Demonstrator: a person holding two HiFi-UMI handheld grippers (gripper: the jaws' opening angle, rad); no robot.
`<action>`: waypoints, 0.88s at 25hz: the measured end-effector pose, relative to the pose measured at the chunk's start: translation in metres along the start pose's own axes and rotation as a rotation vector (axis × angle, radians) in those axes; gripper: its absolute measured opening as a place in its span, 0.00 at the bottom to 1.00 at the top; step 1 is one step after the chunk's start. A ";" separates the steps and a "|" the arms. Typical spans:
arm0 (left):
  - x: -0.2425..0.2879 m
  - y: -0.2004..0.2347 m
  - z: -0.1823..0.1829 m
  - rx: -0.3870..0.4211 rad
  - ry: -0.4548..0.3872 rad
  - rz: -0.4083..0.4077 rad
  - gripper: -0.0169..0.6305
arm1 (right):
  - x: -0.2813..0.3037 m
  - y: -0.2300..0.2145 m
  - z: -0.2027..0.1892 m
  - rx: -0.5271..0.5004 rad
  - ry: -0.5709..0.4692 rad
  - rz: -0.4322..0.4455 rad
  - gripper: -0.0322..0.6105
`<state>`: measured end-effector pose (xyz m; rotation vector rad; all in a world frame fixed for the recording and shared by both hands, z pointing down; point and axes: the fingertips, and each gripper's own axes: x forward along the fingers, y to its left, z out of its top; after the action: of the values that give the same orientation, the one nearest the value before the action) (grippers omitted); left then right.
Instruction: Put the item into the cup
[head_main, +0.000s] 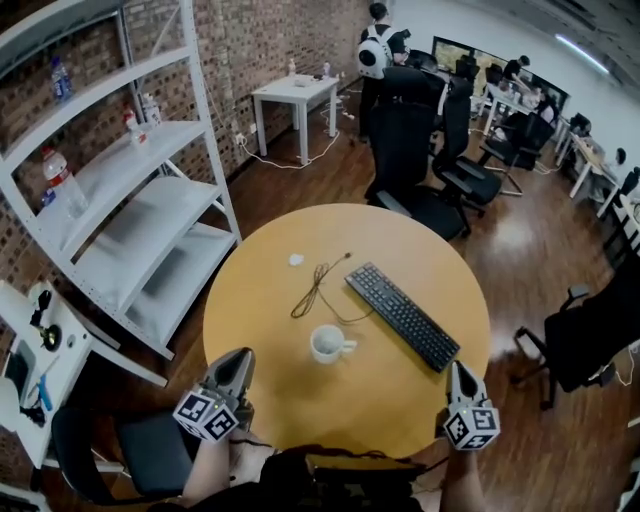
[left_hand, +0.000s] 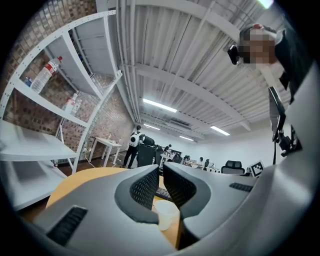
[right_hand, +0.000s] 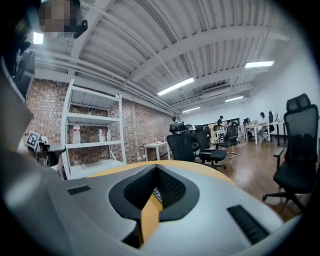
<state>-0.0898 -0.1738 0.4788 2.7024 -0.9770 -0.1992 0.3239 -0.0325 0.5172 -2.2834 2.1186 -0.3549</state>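
Note:
A white cup (head_main: 327, 343) with its handle to the right stands near the middle of the round yellow table (head_main: 260, 300). A small white item (head_main: 296, 260) lies farther back, left of a black cable (head_main: 318, 290). My left gripper (head_main: 240, 355) hovers at the table's near left edge. In the left gripper view its jaws (left_hand: 161, 170) stand a narrow gap apart with nothing between them, and the cup (left_hand: 166, 215) shows through the gap. My right gripper (head_main: 455, 368) is at the near right edge. Its jaws (right_hand: 156, 169) are shut and empty.
A black keyboard (head_main: 400, 315) lies diagonally right of the cup. A white shelf rack (head_main: 130, 200) stands to the left, black office chairs (head_main: 420, 150) behind the table, another chair (head_main: 590, 340) at the right. A small white table (head_main: 295, 95) stands by the brick wall.

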 end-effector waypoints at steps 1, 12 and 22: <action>0.002 -0.003 -0.001 -0.004 0.000 -0.006 0.06 | 0.000 0.000 -0.003 -0.011 0.010 0.001 0.06; -0.007 -0.003 -0.009 -0.004 0.022 0.018 0.05 | 0.024 0.037 -0.005 0.023 0.014 0.124 0.06; -0.014 0.004 -0.010 0.004 0.040 0.042 0.05 | 0.023 0.034 -0.001 0.033 0.024 0.115 0.06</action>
<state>-0.1003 -0.1658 0.4900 2.6760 -1.0227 -0.1342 0.2917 -0.0583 0.5167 -2.1384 2.2252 -0.4135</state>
